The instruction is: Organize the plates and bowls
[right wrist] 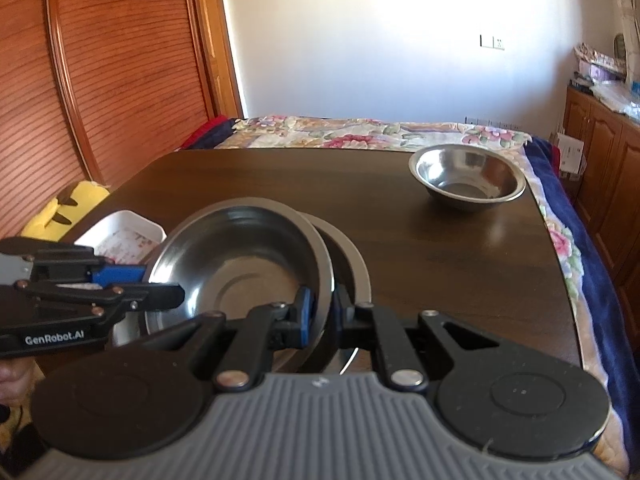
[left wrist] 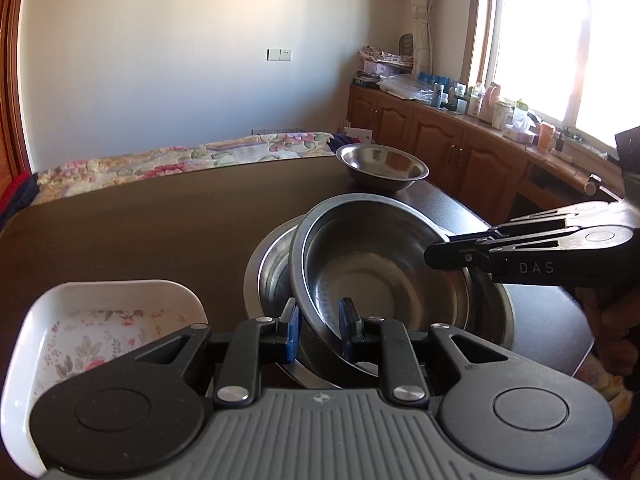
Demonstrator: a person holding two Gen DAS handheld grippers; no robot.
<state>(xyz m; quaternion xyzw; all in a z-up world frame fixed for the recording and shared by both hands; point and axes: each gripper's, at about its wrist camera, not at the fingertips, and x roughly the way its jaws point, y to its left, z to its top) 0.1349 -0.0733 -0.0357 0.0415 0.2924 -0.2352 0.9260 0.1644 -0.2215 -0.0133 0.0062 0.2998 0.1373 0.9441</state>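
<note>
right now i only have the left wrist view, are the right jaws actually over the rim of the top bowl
Observer: Yes, the right gripper straddles the top bowl's rim, one pad inside, one outside.
Operator: anything past the white dish on my left
Observer: A yellow cushion lies just beyond the white dish, beside the table.

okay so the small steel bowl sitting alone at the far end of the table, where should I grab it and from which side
Grip the small bowl by its thin flared rim, one finger inside and one outside. It sits upright and alone, with bare table in front, so coming from the near side should work. Both grippers are shut on the tilted bowl now.
</note>
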